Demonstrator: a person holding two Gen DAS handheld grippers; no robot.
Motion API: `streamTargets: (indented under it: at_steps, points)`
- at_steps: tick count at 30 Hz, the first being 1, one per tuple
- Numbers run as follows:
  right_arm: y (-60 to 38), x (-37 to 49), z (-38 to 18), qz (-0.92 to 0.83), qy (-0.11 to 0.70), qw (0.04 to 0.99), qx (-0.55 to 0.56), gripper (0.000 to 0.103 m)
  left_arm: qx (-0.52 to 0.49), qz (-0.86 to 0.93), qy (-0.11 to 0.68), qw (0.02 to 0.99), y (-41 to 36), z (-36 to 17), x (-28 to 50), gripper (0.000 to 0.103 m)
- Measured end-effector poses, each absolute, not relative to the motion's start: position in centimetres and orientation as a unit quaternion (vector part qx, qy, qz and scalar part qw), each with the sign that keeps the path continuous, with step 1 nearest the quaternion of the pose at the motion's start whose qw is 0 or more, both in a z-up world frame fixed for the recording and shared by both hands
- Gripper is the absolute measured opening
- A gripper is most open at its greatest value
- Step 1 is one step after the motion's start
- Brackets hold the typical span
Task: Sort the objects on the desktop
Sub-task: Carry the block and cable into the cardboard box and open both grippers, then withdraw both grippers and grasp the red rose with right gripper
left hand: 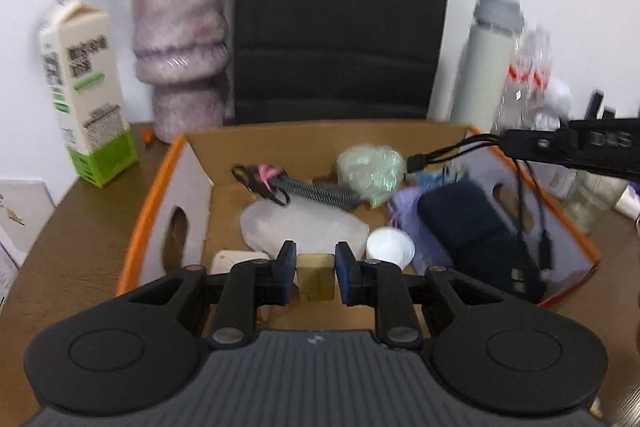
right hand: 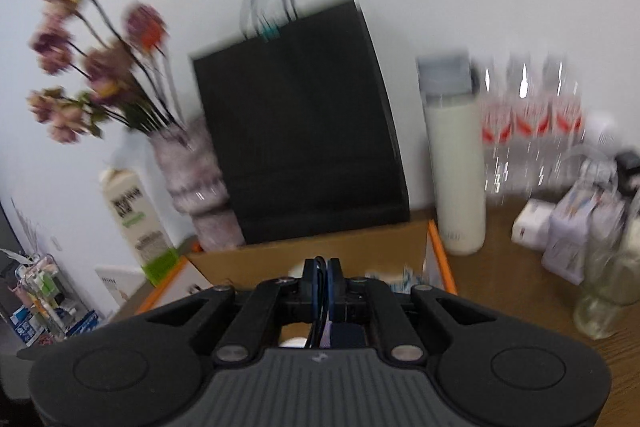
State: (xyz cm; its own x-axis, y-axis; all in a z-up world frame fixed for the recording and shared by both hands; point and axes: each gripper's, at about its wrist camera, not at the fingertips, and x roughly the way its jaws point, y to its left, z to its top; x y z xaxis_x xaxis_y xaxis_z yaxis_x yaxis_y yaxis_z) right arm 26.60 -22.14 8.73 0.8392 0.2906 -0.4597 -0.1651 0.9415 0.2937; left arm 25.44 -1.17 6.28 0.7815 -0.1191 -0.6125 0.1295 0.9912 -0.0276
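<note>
Cardboard box (left hand: 192,183) with orange rim on the brown bench (left hand: 80,227), holding sorted items. We see the left tool (left hand: 316,267) gripping a small yellowish block (left hand: 316,277) over the box's near edge. The right tool (right hand: 322,281) is clamped on black cables (left hand: 452,151), which dangle into the box's right side above a dark blue pouch (left hand: 468,227). A black bag (left hand: 340,19) stands beyond.

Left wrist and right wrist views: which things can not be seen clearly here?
- Left view: print on the cream-and-green carton is blurred.
- Left view: the small tan block between the left gripper fingers is partly covered.
- Right view: the black cable in the right gripper disappears below it.
</note>
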Motion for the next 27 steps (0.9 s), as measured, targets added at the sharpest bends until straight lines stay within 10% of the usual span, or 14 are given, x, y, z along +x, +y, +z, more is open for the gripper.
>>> streamTargets:
  at_steps: [4,6,11,19,27]
  points:
    - [-21.4,28.9,6.3,0.078,0.296,0.948,0.093,0.009,0.025,-0.084,0.334,0.938,-1.8,4.9,26.0,0.023]
    - [-20.7,29.5,5.5,0.046,0.319,0.945,0.058,0.027,0.014,-0.077,0.340,0.937,-1.7,4.6,26.2,0.026]
    - [-20.4,28.8,5.5,0.011,0.339,0.941,0.008,0.061,-0.005,-0.080,0.341,0.937,-0.8,5.5,25.6,0.063]
    - [-21.5,25.1,8.2,0.006,0.338,0.941,0.016,0.083,-0.049,-0.033,0.346,0.936,1.4,8.6,22.7,0.096]
    - [-22.8,15.0,8.1,0.046,0.283,0.957,0.040,0.089,-0.040,-0.070,0.301,0.950,1.9,8.5,12.8,0.103]
